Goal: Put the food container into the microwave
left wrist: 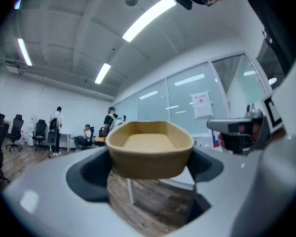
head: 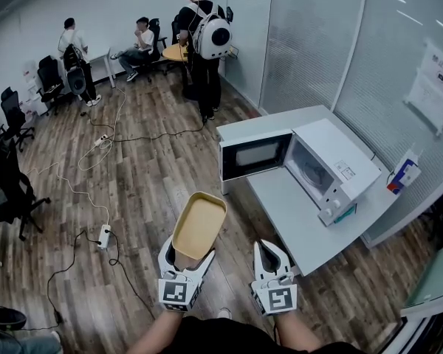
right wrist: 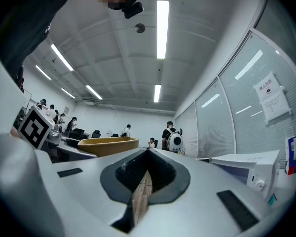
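Matt tan pulp-like food container (head: 199,225); smooth white microwave (head: 332,150) shell, glossy dark door window (head: 255,155); wood-grain plank floor (head: 133,183).

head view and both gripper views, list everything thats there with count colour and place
food container: one, tan, empty, between the jaws of the left gripper
microwave: one, white, door open, on the table at right
table: one, white, along the glass wall
carton: one, white, blue and red, right of the microwave
notice: one, white paper, on the glass wall
office chairs: several, black, left and far end
power strip: at least one, white, on the wood floor, with cables
people: three, far end, one wearing a white backpack
left gripper: one, white, shut on the food container
right gripper: one, white, shut, empty
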`<state>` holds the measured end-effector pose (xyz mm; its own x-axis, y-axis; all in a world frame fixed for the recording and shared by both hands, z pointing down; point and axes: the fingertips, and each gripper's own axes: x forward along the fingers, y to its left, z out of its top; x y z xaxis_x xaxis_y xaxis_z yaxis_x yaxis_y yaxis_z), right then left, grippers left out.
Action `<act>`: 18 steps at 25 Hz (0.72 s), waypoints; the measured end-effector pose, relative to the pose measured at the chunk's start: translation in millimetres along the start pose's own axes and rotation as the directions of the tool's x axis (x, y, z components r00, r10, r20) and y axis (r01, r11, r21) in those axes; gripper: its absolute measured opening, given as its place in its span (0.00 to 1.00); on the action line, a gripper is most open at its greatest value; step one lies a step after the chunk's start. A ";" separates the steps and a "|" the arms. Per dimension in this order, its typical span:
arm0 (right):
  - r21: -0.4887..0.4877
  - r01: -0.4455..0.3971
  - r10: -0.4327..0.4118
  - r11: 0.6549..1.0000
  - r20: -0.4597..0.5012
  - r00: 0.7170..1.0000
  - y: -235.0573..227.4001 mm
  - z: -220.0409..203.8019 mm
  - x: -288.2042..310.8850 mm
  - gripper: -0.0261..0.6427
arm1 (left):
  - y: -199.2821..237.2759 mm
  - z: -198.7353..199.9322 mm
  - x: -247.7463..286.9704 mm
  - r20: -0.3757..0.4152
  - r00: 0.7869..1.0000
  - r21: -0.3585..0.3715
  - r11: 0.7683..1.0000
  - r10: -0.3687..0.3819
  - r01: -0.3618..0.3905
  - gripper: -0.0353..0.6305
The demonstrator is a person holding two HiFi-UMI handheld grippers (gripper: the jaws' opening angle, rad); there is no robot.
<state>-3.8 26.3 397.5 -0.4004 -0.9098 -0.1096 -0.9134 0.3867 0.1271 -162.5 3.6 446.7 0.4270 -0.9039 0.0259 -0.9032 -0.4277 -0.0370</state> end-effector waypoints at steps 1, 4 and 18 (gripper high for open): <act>0.004 0.003 -0.003 1.000 -0.001 1.000 -3.5 -2.1 1.9 0.04 | -1.4 -1.0 4.0 -0.006 1.000 0.006 1.000 -0.002 0.002 0.77; 0.027 0.016 -0.017 0.999 0.011 1.000 -14.6 -4.8 7.9 0.04 | -4.3 -0.4 16.9 -0.014 1.000 0.016 1.000 -0.014 0.014 0.77; 0.007 0.112 -0.112 0.994 0.014 0.994 -62.4 -16.5 67.4 0.04 | 6.2 -13.8 112.7 -0.015 0.992 0.010 0.992 -0.125 0.125 0.77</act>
<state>27.4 -61.6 398.5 -0.2968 -0.9451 -0.1368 -0.9529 0.2837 0.1076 -120.6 -100.8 463.2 0.5357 -0.8432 0.0455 -0.8422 -0.5374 -0.0440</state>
